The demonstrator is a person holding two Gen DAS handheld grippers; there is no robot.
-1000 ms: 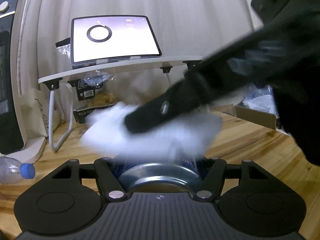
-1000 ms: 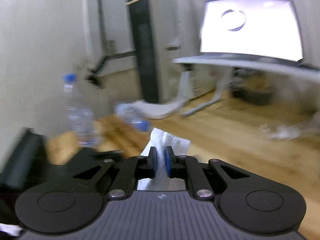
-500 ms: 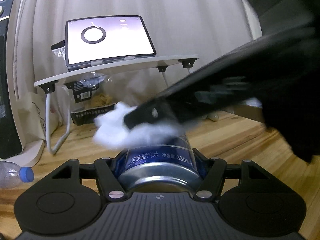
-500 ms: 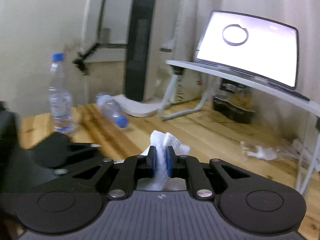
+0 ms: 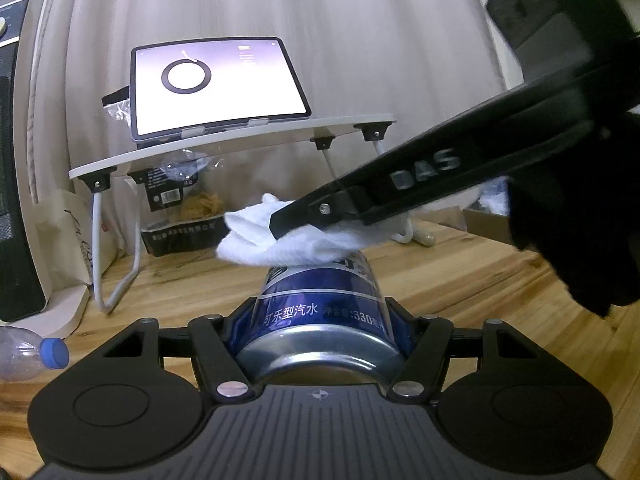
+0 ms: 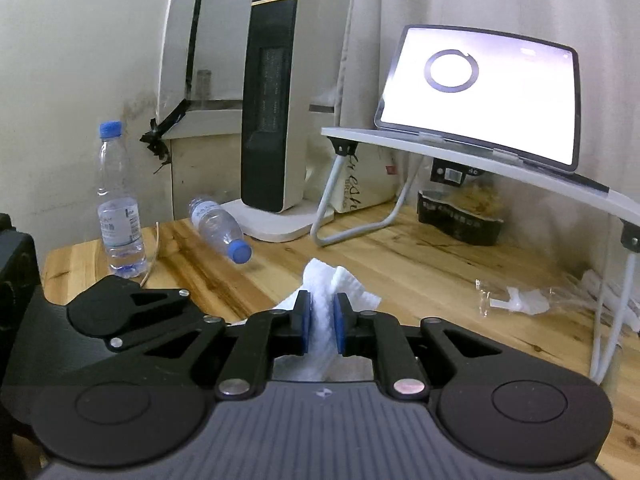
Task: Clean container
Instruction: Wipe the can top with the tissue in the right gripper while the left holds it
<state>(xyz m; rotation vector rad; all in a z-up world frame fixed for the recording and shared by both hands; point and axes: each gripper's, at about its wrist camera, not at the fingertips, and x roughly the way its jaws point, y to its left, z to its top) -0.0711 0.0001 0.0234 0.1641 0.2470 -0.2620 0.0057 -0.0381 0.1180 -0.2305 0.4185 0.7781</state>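
I have the blue can [image 5: 320, 312] clamped in my left gripper [image 5: 320, 332], above the wooden table [image 5: 460, 280]; my right gripper [image 6: 322, 316] pinches the white cloth [image 5: 288, 240] against the can's far end. Pressing too hard could lever the can loose

A room in a home: wooden worktop [image 6: 420, 272], curtain [image 5: 360, 40], tower heater [image 6: 276, 92] beyond the tongs, tablet [image 6: 484, 96] on a small folding stand [image 6: 460, 152], water bottles [image 6: 118, 200].

Pale curtain [image 5: 320, 20], wooden floor [image 6: 420, 268]; white stand [image 6: 460, 152]
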